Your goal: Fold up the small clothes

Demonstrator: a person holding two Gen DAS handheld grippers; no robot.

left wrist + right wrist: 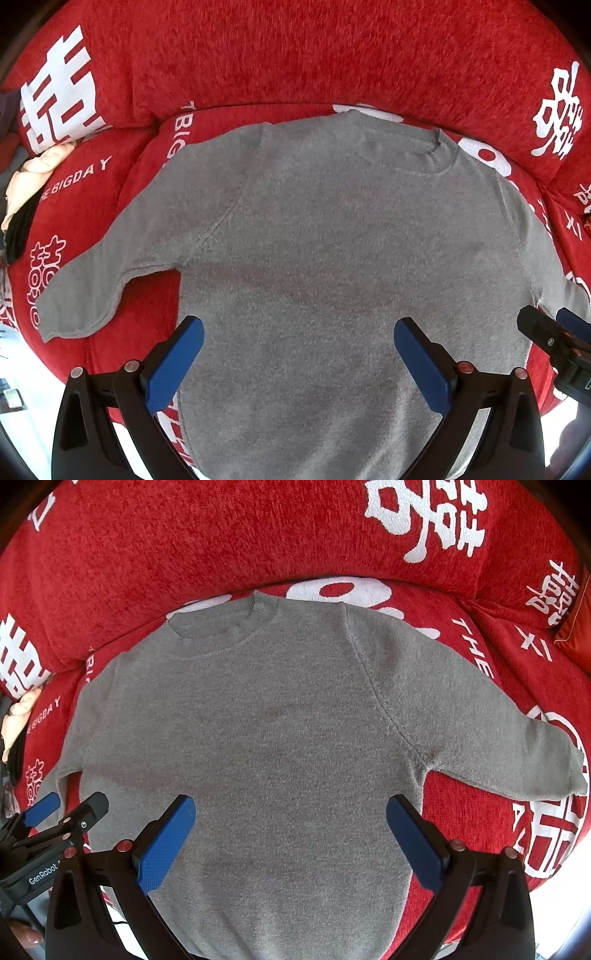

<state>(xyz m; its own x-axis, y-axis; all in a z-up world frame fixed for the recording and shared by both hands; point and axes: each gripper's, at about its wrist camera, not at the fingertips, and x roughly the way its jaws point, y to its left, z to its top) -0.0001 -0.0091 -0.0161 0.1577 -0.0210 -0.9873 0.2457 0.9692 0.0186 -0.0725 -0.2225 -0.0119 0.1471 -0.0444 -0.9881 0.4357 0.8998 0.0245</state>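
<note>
The left gripper (298,354) hung with its blue-padded jaws spread wide and empty, and the right gripper (290,830) beside it was just as released, nothing between its pads. Directly beneath and ahead of both pairs of jaws lay the small grey knitted sweater (332,258), spread flat and front-up on the red chenille sofa cover with white lettering (295,55), its lower body running under the jaws and its ribbed round collar (225,627) at the far end, toward the backrest. One short sleeve (85,295) stuck out beyond the outer jaw of the left gripper; the other sleeve (498,749) reached out past the outer jaw of the right gripper. The knit looked light, soft and limp, likely to sag and drag on the nappy cover instead of sliding, so a pinch at a sleeve cuff or at the hem corners seemed the surest hold. Far off to the left sat a crumpled peach-coloured garment (33,173).
</note>
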